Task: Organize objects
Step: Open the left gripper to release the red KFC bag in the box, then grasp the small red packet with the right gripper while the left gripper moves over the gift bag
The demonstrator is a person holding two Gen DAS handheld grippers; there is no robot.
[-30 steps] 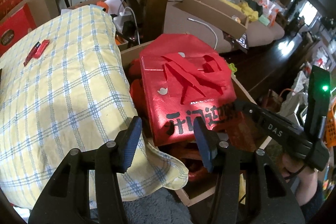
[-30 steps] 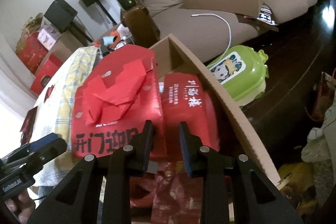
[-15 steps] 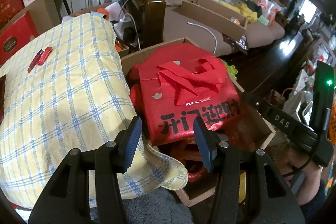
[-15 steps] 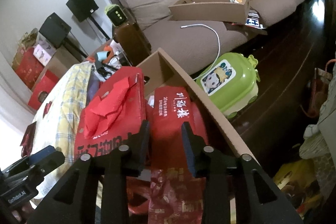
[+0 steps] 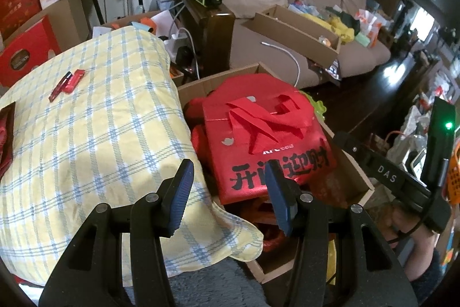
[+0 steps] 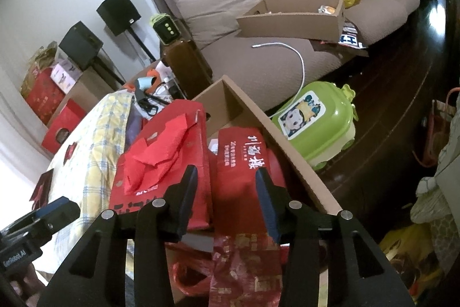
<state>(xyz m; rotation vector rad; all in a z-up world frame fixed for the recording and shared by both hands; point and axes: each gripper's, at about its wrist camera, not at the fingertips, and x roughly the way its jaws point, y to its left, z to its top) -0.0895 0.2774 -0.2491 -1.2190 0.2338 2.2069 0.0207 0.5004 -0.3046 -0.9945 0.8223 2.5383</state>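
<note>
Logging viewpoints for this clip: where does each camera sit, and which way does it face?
Left wrist: on the left hand-held gripper, looking down at the red fabric tote bag; the other gripper shows at right.
Right wrist: on the right hand-held gripper, jaws opening, nothing held, over the tall red packet.
Shared: tote, open cardboard box.

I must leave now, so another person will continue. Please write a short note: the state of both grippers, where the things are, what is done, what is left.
Left gripper: open, empty, above the near edge of the red tote bag.
Right gripper: fingers opening, nothing gripped, over the red packet.
Done: the bag and packet lie in the cardboard box, beside the checked pillow.
Left: not clear from the pictures; the box looks crowded.
</note>
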